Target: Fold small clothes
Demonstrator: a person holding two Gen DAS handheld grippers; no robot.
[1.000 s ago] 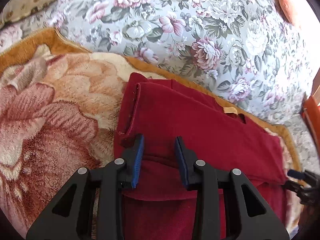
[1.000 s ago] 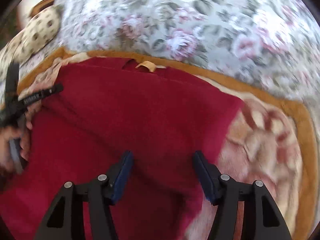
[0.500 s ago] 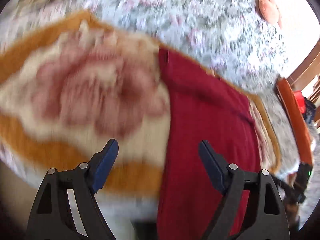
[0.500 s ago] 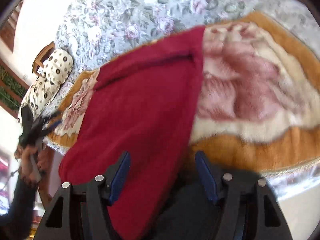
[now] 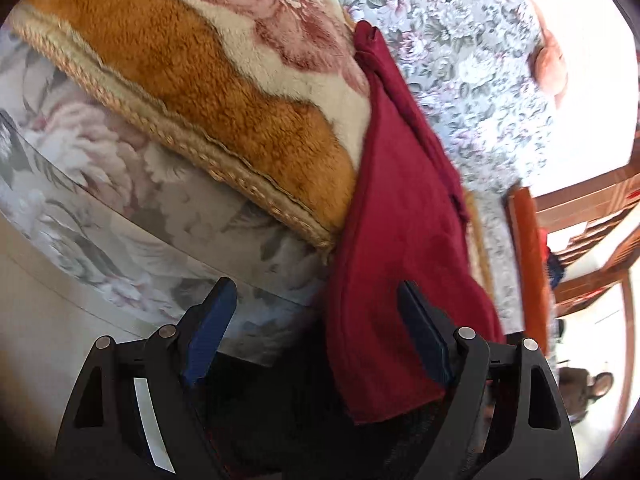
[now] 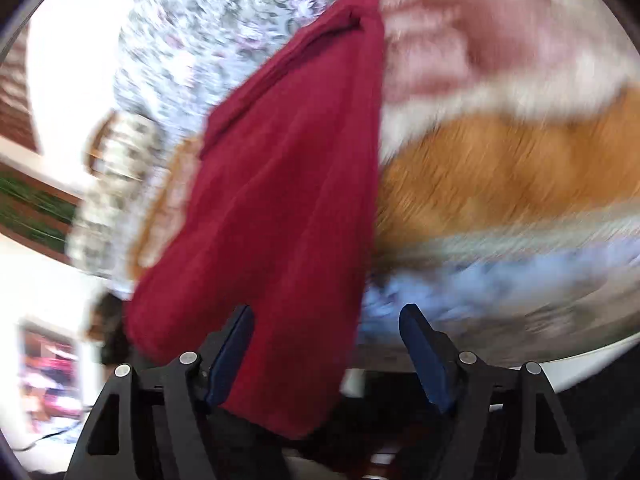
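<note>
Draping over one plush blanket (image 5: 240,92), one red garment (image 5: 400,240); two grippers' fingers (image 5: 212,332) spread, pinching nothing.

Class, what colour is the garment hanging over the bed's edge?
Dark red garment, clearest in the left wrist view.

Garment (image 5: 404,240) on blanket (image 5: 224,80), overhanging bed (image 5: 460,40) edge

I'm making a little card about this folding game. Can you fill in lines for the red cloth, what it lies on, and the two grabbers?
cloth: dark red garment, long and narrow, near end hanging off the bed's edge
under it: fluffy orange and cream blanket on a flowered bedsheet
left gripper: open, pads not pressing the cloth
right gripper: open, jaws just widened, cloth edge between them, unpinched
</note>
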